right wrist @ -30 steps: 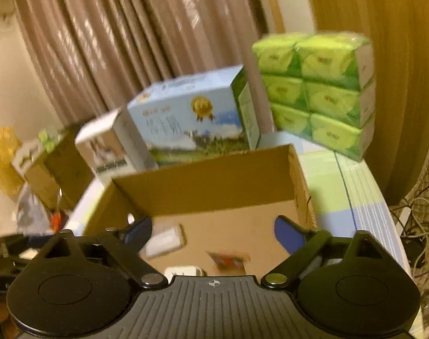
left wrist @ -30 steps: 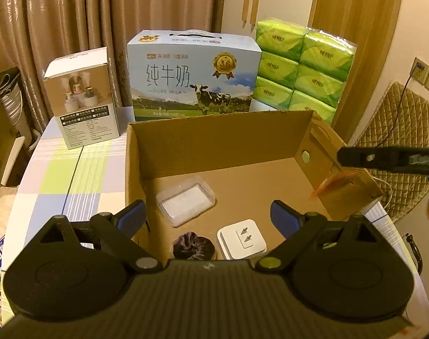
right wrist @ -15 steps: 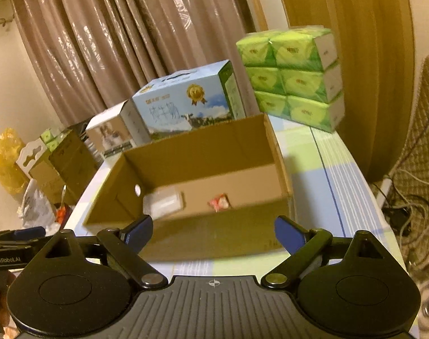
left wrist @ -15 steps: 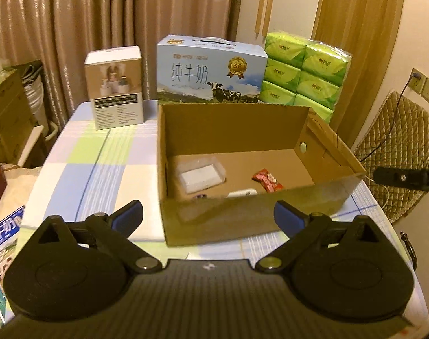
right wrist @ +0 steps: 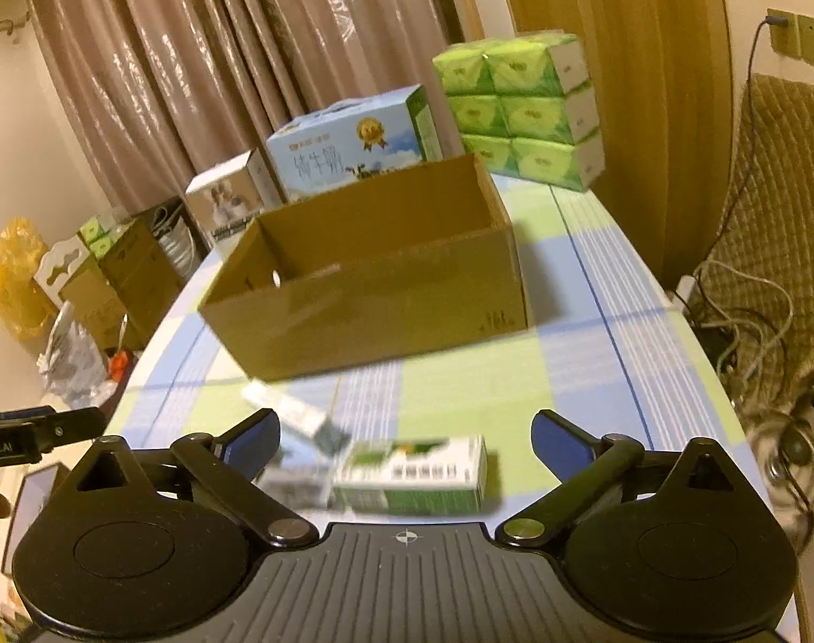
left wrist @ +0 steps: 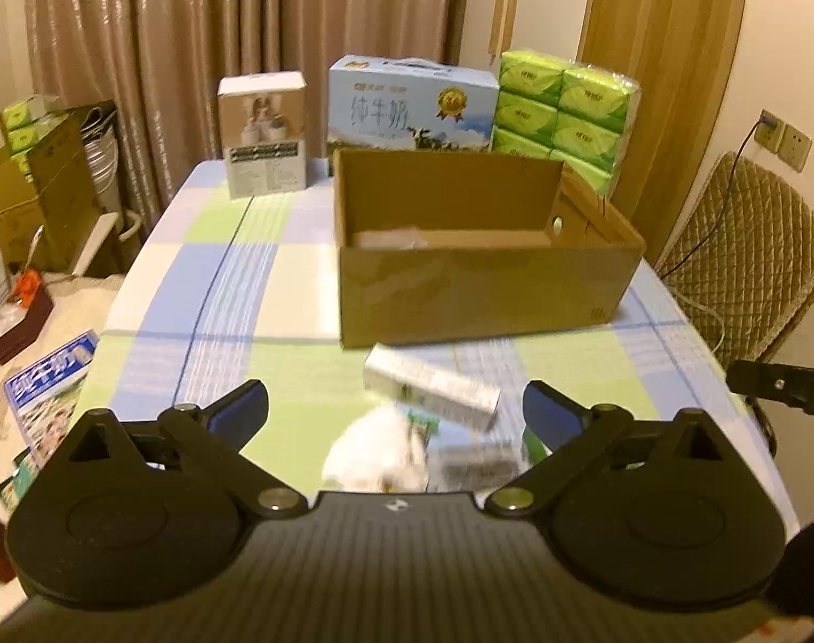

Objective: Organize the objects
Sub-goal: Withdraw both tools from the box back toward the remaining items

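Note:
An open cardboard box (left wrist: pixel 482 294) stands mid-table; it also shows in the right wrist view (right wrist: pixel 375 300). In front of it lie a white slim box (left wrist: pixel 434 386), a white fluffy lump (left wrist: pixel 377 461) and a green-and-white carton (right wrist: pixel 412 474). My left gripper (left wrist: pixel 395 407) is open and empty, above the near table over these items. My right gripper (right wrist: pixel 406 431) is open and empty, just above the green carton. The white slim box also shows in the right wrist view (right wrist: pixel 294 412). The views are blurred.
At the table's back stand a white product box (left wrist: pixel 262 134), a blue milk carton case (left wrist: pixel 412 104) and a green tissue pack stack (left wrist: pixel 562 112). A quilted chair (left wrist: pixel 750 246) is at the right. Cardboard boxes (left wrist: pixel 37 182) and clutter are on the left floor.
Both grippers have pulled back from the box toward the near table edge. A red snack packet dropped from the right gripper into the box. The loose items in front of the box have come into view.

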Demonstrator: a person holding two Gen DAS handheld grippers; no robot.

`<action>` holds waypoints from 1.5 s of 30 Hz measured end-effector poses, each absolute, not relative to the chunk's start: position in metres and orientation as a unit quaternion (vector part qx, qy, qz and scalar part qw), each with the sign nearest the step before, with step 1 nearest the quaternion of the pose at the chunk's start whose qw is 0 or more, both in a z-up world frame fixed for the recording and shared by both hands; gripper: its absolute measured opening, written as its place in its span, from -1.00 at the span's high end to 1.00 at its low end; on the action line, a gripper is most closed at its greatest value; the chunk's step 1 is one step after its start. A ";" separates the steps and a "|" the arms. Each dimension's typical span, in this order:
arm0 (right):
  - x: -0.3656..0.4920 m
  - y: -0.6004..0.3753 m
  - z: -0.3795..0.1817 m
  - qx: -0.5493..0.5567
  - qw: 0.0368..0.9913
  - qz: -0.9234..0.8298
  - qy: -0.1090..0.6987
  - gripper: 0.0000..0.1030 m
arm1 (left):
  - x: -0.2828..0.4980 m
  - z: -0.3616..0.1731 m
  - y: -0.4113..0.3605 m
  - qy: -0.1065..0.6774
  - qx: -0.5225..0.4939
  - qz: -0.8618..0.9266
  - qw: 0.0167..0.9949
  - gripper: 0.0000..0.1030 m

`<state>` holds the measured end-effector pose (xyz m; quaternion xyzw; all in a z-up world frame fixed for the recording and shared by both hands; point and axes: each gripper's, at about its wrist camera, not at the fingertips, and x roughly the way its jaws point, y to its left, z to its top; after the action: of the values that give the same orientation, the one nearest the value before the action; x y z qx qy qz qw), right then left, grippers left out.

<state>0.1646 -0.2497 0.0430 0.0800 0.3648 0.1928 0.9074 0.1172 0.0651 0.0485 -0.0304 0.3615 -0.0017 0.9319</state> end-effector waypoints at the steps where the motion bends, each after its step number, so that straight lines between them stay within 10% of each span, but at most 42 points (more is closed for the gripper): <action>1: 0.158 -0.251 0.042 0.075 0.908 0.192 0.365 -0.90 | 0.110 0.047 0.064 0.363 -0.028 0.000 0.931 -0.93; 45: 0.119 -0.257 0.016 -0.002 0.885 0.229 0.405 -0.92 | 0.058 -0.001 0.062 0.408 -0.020 -0.012 0.913 -0.93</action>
<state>0.1193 -0.2571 0.0158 -0.0015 0.4050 0.2292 0.8851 0.0580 0.0620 -0.0014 -0.0198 0.4080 -0.0123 0.9127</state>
